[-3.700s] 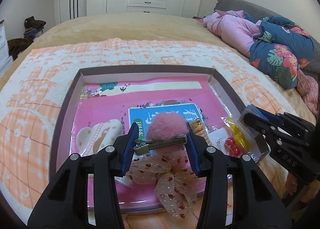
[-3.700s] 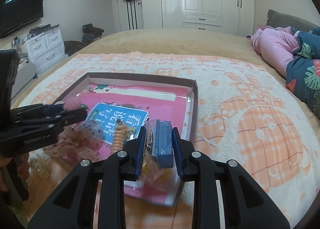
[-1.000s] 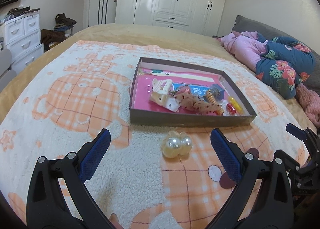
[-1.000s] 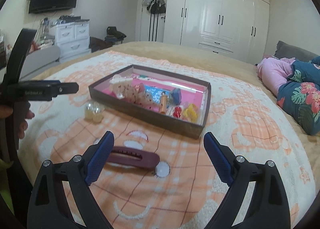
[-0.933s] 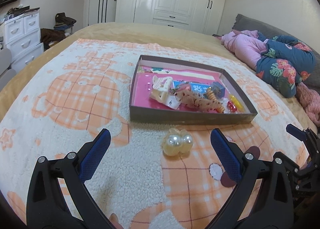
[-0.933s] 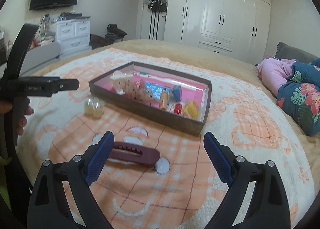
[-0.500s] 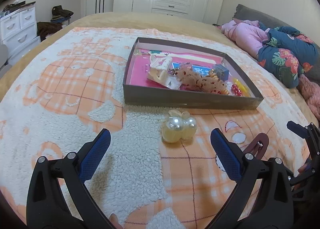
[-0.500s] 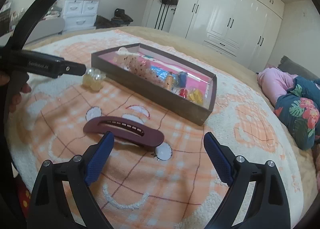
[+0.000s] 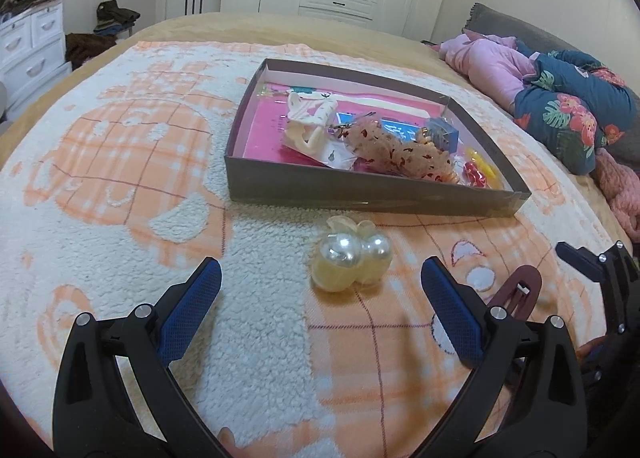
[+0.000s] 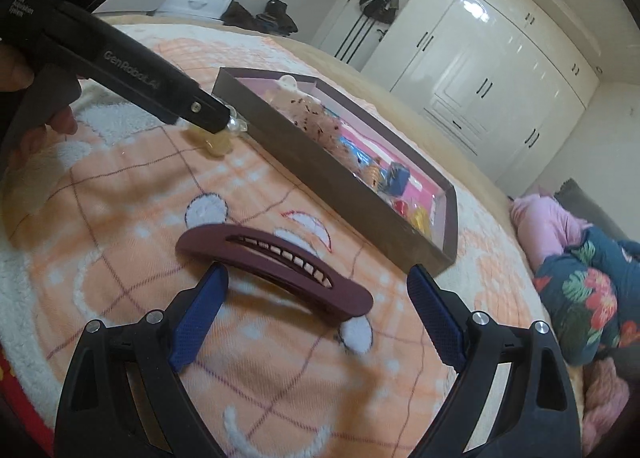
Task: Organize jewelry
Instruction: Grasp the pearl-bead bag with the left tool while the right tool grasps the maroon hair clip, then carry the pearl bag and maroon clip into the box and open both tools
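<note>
1. The left gripper (image 9: 320,290) is held wide open, the pearl hair clip (image 9: 352,260) lying just ahead between its fingers.
2. The right gripper (image 10: 318,290) is spread wide around the maroon hair clip (image 10: 276,264).
3. The box (image 9: 360,198) of accessories is seen beyond.

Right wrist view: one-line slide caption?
Open right hand-held gripper poised over a maroon hair clip on the orange plaid blanket, beside the accessory tray.

I see soft, even room light, glare on the wardrobe (image 10: 472,70), slight motion blur and heavy fisheye bending with dark corners.
</note>
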`<action>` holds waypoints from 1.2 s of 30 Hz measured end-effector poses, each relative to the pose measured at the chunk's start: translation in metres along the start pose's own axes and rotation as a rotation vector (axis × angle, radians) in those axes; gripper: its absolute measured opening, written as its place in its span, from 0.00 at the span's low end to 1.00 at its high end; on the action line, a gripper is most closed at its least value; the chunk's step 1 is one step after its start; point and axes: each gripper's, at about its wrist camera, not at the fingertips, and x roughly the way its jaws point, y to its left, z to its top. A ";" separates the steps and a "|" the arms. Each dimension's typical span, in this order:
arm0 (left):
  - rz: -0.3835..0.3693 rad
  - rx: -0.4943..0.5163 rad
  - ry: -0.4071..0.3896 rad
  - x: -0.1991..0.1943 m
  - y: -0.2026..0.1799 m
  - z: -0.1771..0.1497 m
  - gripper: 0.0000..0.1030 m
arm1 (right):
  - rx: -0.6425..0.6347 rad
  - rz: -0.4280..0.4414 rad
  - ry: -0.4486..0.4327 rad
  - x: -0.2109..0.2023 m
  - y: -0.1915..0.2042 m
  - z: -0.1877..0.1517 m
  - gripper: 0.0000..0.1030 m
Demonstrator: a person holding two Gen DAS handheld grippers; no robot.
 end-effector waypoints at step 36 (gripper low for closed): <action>-0.092 0.106 0.005 0.007 -0.045 0.016 0.36 | 0.475 0.138 -0.014 -0.019 -0.101 -0.017 0.03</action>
